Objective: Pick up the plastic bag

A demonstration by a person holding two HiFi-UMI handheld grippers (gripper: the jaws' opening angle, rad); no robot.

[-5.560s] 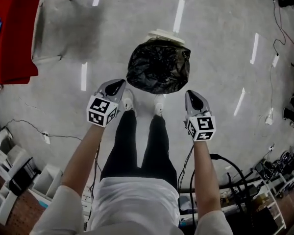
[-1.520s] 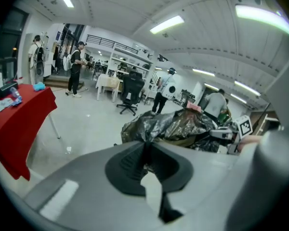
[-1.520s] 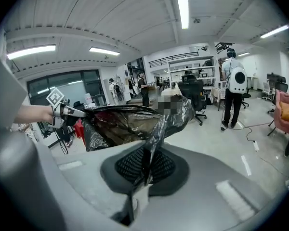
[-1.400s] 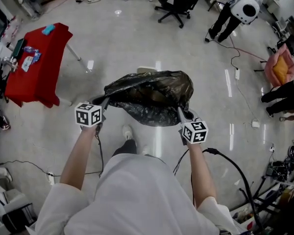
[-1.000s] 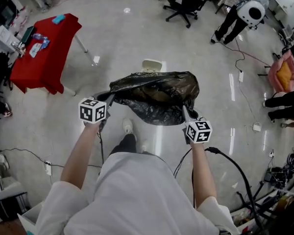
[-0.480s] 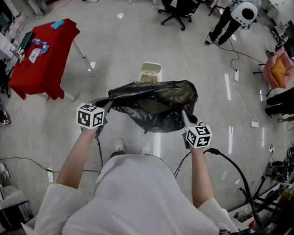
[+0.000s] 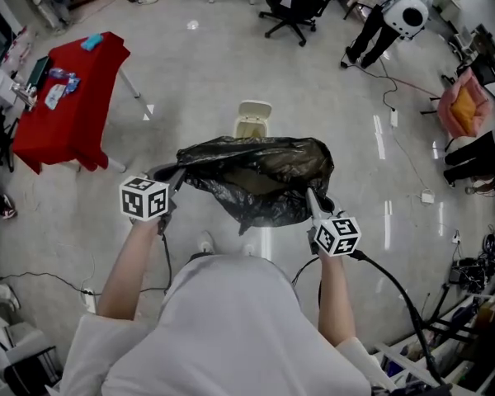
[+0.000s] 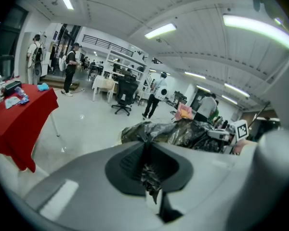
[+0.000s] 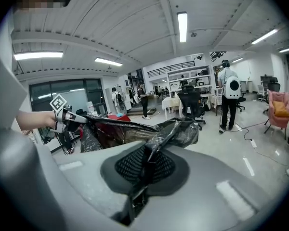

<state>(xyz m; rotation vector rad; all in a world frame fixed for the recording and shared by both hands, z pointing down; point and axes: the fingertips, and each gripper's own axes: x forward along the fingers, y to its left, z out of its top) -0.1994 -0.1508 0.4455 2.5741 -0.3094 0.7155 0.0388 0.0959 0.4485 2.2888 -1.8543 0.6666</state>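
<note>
The black plastic bag (image 7: pixel 256 176) hangs in the air, stretched between both grippers, its mouth pulled wide. My left gripper (image 7: pixel 175 177) is shut on the bag's left rim. My right gripper (image 7: pixel 309 193) is shut on the right rim. In the left gripper view a crumpled strip of the bag (image 8: pixel 148 173) sits pinched between the jaws, and the rest of the bag (image 8: pixel 178 133) stretches toward the other hand. In the right gripper view the bag's edge (image 9: pixel 156 143) runs into the closed jaws. The white bin (image 7: pixel 252 120) stands on the floor behind the bag.
A table under a red cloth (image 7: pixel 62 97) stands at the left. Black office chairs (image 7: pixel 293 2) and people (image 7: pixel 388 25) are at the far side. A pink seat (image 7: pixel 462 110) and cables (image 7: pixel 396 287) lie at the right.
The bag has been lifted out of the bin and held up between both grippers. Over the last second it stays raised while the view shifts slightly; both grips hold.
</note>
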